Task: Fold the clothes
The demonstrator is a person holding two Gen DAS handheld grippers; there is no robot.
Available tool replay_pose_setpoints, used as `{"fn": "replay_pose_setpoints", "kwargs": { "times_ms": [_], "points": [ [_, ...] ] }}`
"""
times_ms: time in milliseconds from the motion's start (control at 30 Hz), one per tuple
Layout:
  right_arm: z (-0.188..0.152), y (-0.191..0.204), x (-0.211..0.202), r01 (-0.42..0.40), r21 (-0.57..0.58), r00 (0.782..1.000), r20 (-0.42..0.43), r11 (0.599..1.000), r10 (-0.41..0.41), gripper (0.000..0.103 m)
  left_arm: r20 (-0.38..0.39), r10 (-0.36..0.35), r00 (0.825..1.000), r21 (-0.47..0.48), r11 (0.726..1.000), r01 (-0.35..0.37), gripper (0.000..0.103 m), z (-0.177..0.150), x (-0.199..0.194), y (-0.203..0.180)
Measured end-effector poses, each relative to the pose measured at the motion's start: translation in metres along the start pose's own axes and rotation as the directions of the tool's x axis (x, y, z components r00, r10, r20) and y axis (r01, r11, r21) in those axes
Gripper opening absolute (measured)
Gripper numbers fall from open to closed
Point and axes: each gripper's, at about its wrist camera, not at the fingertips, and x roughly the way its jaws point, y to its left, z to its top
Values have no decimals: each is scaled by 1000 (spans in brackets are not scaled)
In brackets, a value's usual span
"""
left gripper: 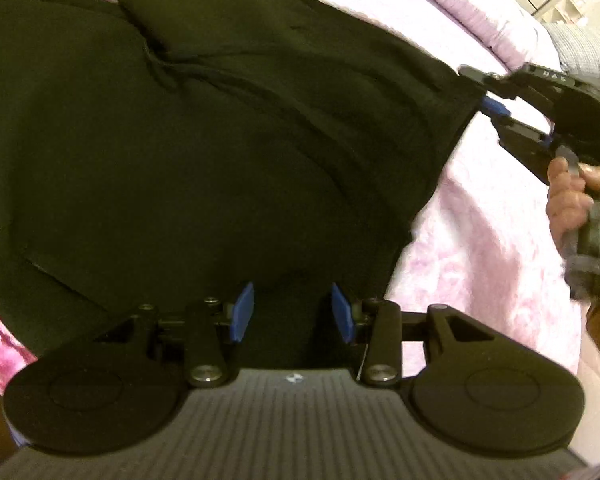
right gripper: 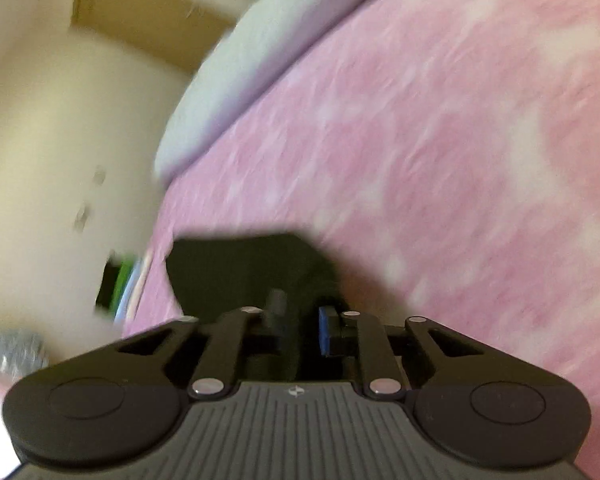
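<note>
- Bedding (left gripper: 480, 248), pink and mottled, covered the bed; cream cupboards stood blurred beyond.
- Black garment (left gripper: 220, 152) lay spread and creased on it, soft cloth with partly cut-off white print.
- Left tongs (left gripper: 292, 312) stood partly apart over the hem, pads clear.
- Right tongs (right gripper: 300, 320) pinched the garment's corner.

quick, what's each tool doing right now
left tool: open, above the black garment, gripping nothing
right tool: closed on the black garment's corner
</note>
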Motion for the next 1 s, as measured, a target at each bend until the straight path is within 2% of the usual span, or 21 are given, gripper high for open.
{"fn": "replay_pose_setpoints", "kwargs": {
  "times_ms": [67,133,267,400,500,667,767,800,867,967,1000],
  "points": [
    [5,-31,1,118,149,993,11,982,-121,18,-11,-1,1000,16,1000,1,39,-1,2,-3],
    [6,-50,7,147,229,989,-13,962,-148,20,-19,-5,1000,24,1000,6,39,-3,3,-5],
    [11,-42,8,112,198,994,-17,974,-111,21,-24,-12,1000,37,999,13,40,-10,-1,-6],
    [9,-43,1,196,152,980,-73,969,-187,28,-45,-25,999,60,998,28,40,-18,-8,-5],
    [9,-43,-3,152,162,986,-88,975,-139,29,-62,-34,997,80,996,39,40,-26,-16,-6],
    [11,-32,13,130,108,987,-110,986,-118,32,-62,-39,997,123,991,47,41,-33,-17,-20],
    [9,-28,23,117,88,985,-135,989,-105,22,-56,-29,998,174,984,39,42,-36,-14,-36],
    [8,-26,24,107,77,986,-134,991,-96,21,-61,-19,998,191,981,30,42,-37,-10,-41],
    [7,-19,20,100,33,988,-122,994,-95,21,-65,-1,998,213,977,15,42,-39,-5,-46],
    [12,-6,6,6,-27,998,-67,1000,-8,19,-65,3,998,220,976,11,42,-41,-4,-46],
    [16,-7,2,24,-54,999,-35,998,-25,17,-64,-3,998,214,977,17,42,-41,-3,-45]
  ]
}}
